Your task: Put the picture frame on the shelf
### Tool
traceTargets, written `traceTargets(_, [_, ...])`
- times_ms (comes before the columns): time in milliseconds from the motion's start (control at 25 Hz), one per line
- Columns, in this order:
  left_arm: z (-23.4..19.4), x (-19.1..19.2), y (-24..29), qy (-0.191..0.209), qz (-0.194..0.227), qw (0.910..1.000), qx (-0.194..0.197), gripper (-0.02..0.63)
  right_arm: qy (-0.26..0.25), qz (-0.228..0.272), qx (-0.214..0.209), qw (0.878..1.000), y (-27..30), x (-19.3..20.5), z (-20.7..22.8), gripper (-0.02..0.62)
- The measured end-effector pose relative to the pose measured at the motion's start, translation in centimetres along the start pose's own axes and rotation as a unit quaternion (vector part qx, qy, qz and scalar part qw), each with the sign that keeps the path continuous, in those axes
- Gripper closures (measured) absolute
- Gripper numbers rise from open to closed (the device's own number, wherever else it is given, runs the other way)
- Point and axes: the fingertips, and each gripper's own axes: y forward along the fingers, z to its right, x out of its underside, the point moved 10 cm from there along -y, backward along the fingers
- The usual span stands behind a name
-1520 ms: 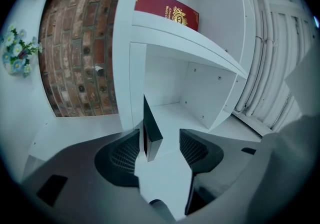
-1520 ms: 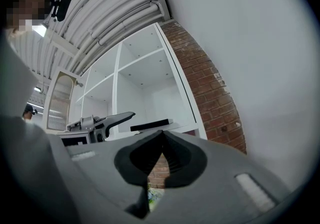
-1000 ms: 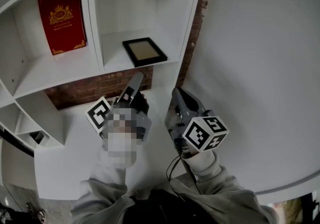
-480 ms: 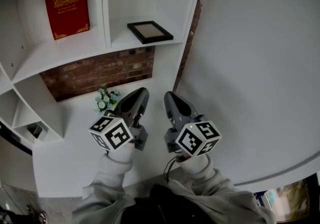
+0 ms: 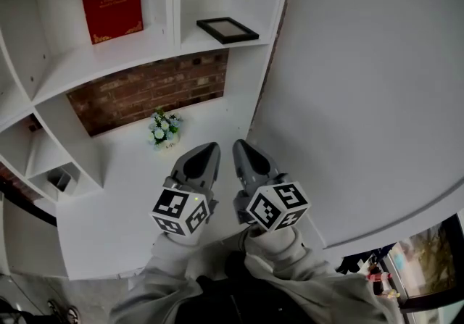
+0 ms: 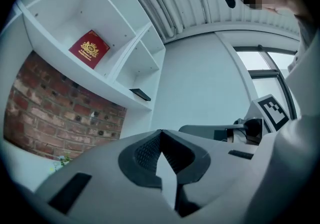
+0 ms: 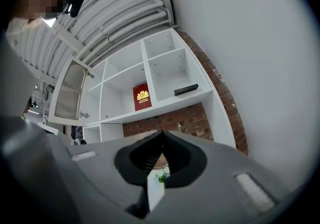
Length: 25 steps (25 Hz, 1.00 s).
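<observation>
**Black rectangular picture frame point(image 5: 227, 30) lies flat on white shelf point(image 5: 116, 54), jaws clear**

I judge the placing done. My left gripper point(image 5: 209, 148) and right gripper point(image 5: 240, 146) are both closed tip to tip, with nothing between them. The frame sits well ahead of and above both jaws, roughly between their lines, long side crosswise. Neither gripper is clearly nearer.

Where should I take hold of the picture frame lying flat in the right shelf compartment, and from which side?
Take the picture frame by its front rail, coming in from the open front of the shelf, angled down. It lies flat near the front edge, walled on both sides with a board above, so a top-down reach looks blocked.
</observation>
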Motion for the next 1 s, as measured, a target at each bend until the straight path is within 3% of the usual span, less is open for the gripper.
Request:
traceTargets(360, [1.4, 3.6, -8.9, -0.011, -0.045, 0.9989, 0.002, 0.601, 0.019, -0.057, 0.038, 0.997, -5.1, 5.9, -6.1, 0.595])
traceTargets(600, [2.5, 5.8, -13.4, -0.003, -0.075, 0.9971, 0.006, 0.601, 0.059, -0.062, 0.065, 0.994, -8.5, 9.2, -9.0, 0.595])
traceTargets(1000, [3.5, 7.5, -17.0, -0.011, -0.101, 0.9947, 0.019, 0.601, 0.096, -0.084, 0.075, 0.989, -10.7, 11.8, -11.9, 0.597])
